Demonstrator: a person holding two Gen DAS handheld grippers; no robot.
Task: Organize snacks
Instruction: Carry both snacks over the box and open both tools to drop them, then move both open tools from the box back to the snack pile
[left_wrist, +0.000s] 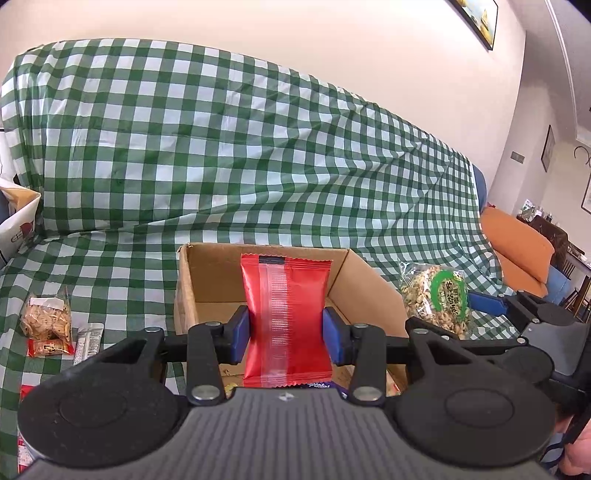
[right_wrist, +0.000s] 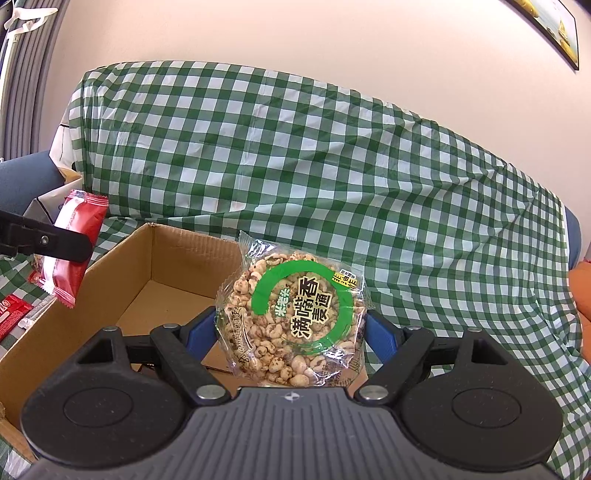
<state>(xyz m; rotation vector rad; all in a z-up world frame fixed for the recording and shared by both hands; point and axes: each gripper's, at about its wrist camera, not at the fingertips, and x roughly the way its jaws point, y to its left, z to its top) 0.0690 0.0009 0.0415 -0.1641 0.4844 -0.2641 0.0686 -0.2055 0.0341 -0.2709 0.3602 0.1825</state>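
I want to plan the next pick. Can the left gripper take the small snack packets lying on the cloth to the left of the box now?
Probably not yet: the left gripper is shut on the red packet, so its fingers are occupied. The small packets lie uncovered.

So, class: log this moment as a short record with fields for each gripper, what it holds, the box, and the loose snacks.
left gripper: shut on red packet, upright above the box
right gripper: shut on puffed-grain cake
box: open cardboard, on checked cloth
loose snacks: on the cloth, left of the box
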